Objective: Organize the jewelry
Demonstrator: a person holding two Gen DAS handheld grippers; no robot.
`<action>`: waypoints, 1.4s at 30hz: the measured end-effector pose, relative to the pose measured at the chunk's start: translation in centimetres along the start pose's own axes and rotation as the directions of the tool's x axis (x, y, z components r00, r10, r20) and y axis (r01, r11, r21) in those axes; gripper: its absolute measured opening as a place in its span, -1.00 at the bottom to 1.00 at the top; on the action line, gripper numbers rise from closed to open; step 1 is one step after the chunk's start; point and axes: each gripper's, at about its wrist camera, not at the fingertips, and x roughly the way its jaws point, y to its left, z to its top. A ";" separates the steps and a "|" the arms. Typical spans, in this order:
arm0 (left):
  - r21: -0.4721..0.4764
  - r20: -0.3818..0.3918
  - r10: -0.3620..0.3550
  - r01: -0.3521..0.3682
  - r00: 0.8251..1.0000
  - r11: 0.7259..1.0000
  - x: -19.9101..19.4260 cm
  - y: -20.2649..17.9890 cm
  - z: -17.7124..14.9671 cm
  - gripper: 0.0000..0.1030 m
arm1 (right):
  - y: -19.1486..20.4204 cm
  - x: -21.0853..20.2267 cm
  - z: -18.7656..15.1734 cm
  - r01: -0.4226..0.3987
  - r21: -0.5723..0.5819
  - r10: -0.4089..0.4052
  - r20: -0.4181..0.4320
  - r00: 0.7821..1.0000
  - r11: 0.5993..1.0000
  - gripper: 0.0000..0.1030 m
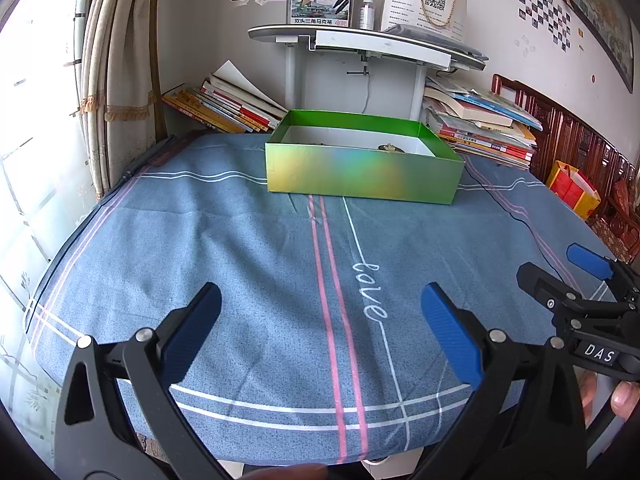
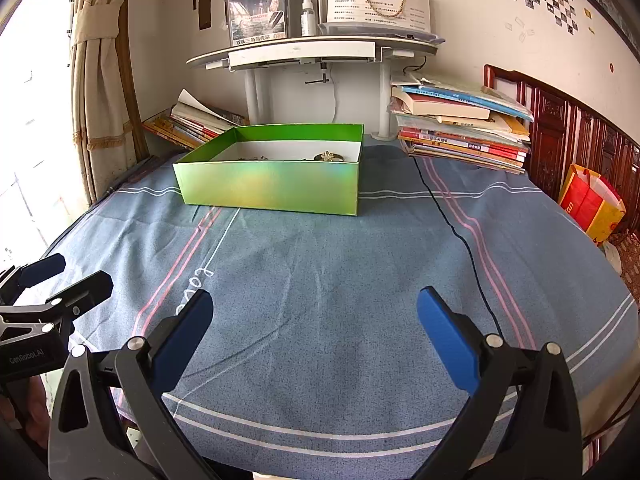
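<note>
Two handheld grippers hover over a cloth-covered table, neither carrying anything. From the left wrist view, the left gripper [image 1: 320,320] stands with its blue fingers spread wide above the blue tablecloth [image 1: 240,248], near its front edge. Well beyond it sits the green box [image 1: 360,172], lid off, with a few small pieces of jewelry [image 1: 390,147] just showing over the front wall on its white floor. The right gripper [image 1: 560,268] enters at the frame's edge, likewise spread and holding nothing.

From the right wrist view, the right gripper's fingers gape over bare cloth, and the box interior is clearer: a flower-shaped piece [image 2: 329,156] lies toward the right end, with smaller, darker bits [image 2: 256,157] near the middle, too small to identify. A black cable [image 2: 452,224] trails across the cloth to the right of the box.

No jewelry shows on the cloth itself, so the sorting looks either finished or paused between picks. Any next move would call for a long reach forward and down over the box wall, then a fine pinch on small, low-lying metal.
</note>
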 end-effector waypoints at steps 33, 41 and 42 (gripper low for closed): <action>0.008 0.001 -0.002 0.002 1.000 1.000 0.2 -0.5 -0.2 0.92 | -0.1 0.3 -0.3 0.003 0.002 -0.003 -0.007 1.000 1.000 0.93; -0.006 -0.014 -0.004 0.004 1.000 1.000 0.7 -0.2 -0.2 0.92 | -0.3 0.6 -0.3 0.004 0.003 -0.004 -0.013 1.000 1.000 0.93; -0.007 -0.014 -0.005 0.005 1.000 1.000 0.7 -0.2 -0.2 0.92 | -0.3 0.6 -0.3 0.005 0.004 -0.005 -0.013 1.000 1.000 0.93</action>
